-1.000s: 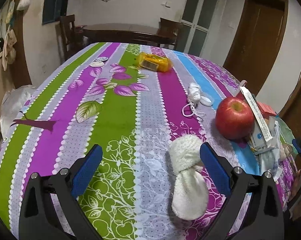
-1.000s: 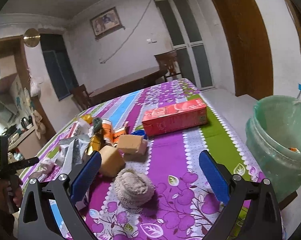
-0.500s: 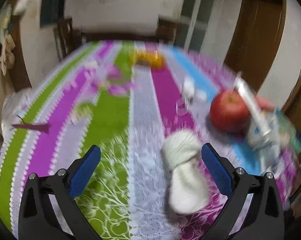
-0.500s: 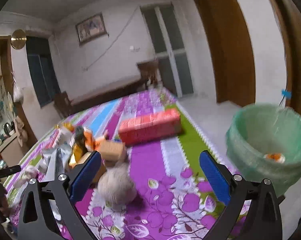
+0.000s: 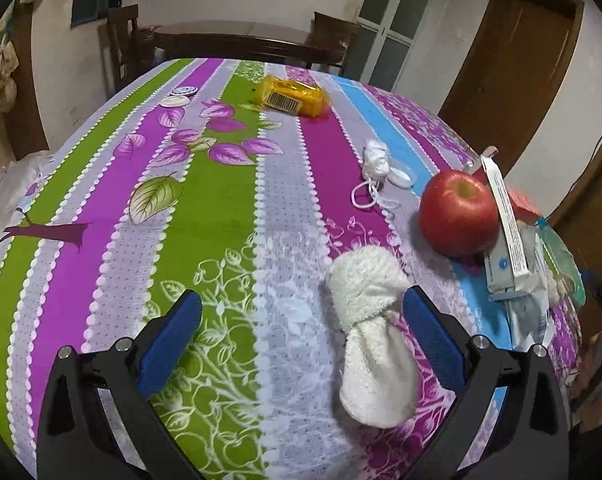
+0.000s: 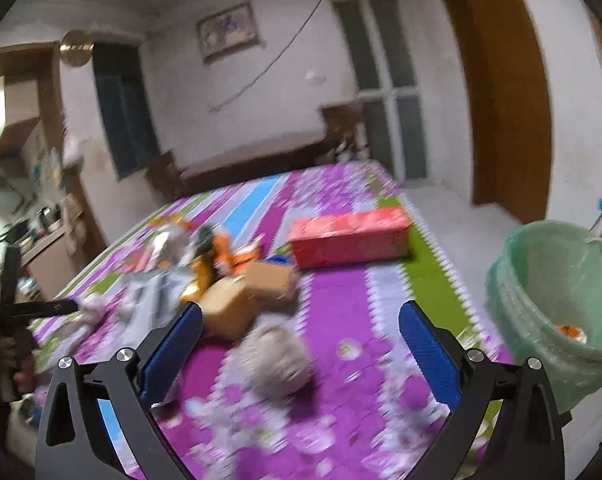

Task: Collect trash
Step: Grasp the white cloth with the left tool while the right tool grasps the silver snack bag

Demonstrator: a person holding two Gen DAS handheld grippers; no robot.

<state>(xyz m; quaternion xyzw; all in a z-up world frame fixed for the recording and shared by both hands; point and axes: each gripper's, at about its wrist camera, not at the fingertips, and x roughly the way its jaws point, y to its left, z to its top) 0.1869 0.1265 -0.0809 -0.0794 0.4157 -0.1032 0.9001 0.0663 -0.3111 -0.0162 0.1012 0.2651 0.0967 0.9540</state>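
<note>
My left gripper (image 5: pixel 301 320) hangs open low over the striped tablecloth (image 5: pixel 205 208). A rolled white cloth (image 5: pixel 371 332) lies between its fingers, close to the right one. Beyond sit a red apple (image 5: pixel 457 216), a crumpled white tissue with string (image 5: pixel 375 162) and a yellow wrapper (image 5: pixel 293 96). My right gripper (image 6: pixel 299 340) is open above a beige cloth ball (image 6: pixel 275 360). At the right of that view, a green-lined trash bin (image 6: pixel 557 304) stands beside the table, holding an orange scrap. The right wrist view is motion-blurred.
A toothpaste box and packets (image 5: pixel 517 252) lie right of the apple. Brown boxes (image 6: pixel 245 296), a red carton (image 6: pixel 349 236) and mixed wrappers (image 6: pixel 181 256) crowd the table in the right wrist view. A hand holding the other gripper (image 6: pixel 13 320) shows at left. Chairs stand behind.
The left gripper wobbled and settled close to where it was. The right gripper swung, tilting the view; the beige cloth ball now lies more centred between its fingers. Both stayed open.
</note>
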